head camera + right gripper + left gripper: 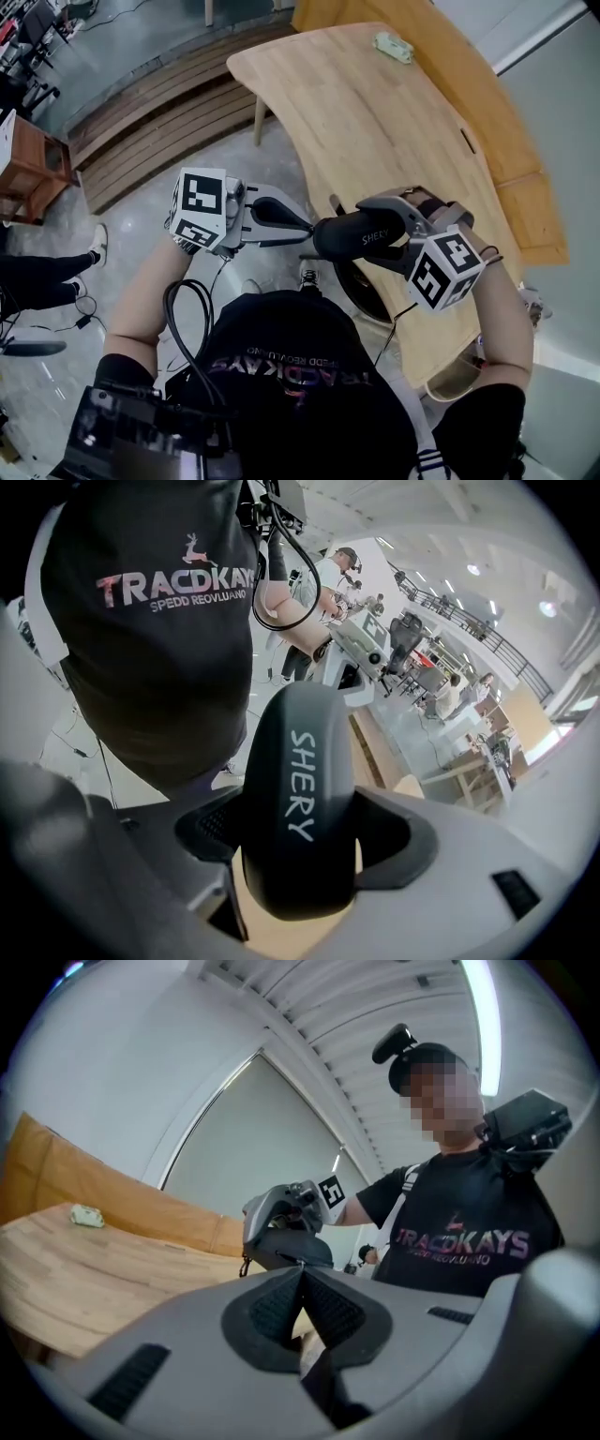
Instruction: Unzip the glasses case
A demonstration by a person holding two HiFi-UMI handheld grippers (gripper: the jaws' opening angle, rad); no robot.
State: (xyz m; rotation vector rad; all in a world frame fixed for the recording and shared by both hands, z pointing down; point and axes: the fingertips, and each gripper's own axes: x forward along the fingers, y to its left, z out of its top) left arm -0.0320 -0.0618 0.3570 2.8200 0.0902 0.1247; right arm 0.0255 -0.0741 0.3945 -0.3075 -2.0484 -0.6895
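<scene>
A black zip-up glasses case (349,234) lettered SHERY is held in the air in front of my chest, off the table's near edge. My right gripper (386,234) is shut across its body; in the right gripper view the case (298,808) fills the gap between both pads. My left gripper (306,228) points level at the case's left end with its jaws shut. In the left gripper view the closed tips (301,1269) meet right at the lower edge of the case (286,1246), where a small glint of the zipper pull shows between them.
A curved wooden table (394,122) lies ahead and to the right, with a small green packet (394,47) at its far end. Wooden steps (159,122) run at the left. Another person's legs (37,277) are at the far left. A black cable (187,328) hangs by my left arm.
</scene>
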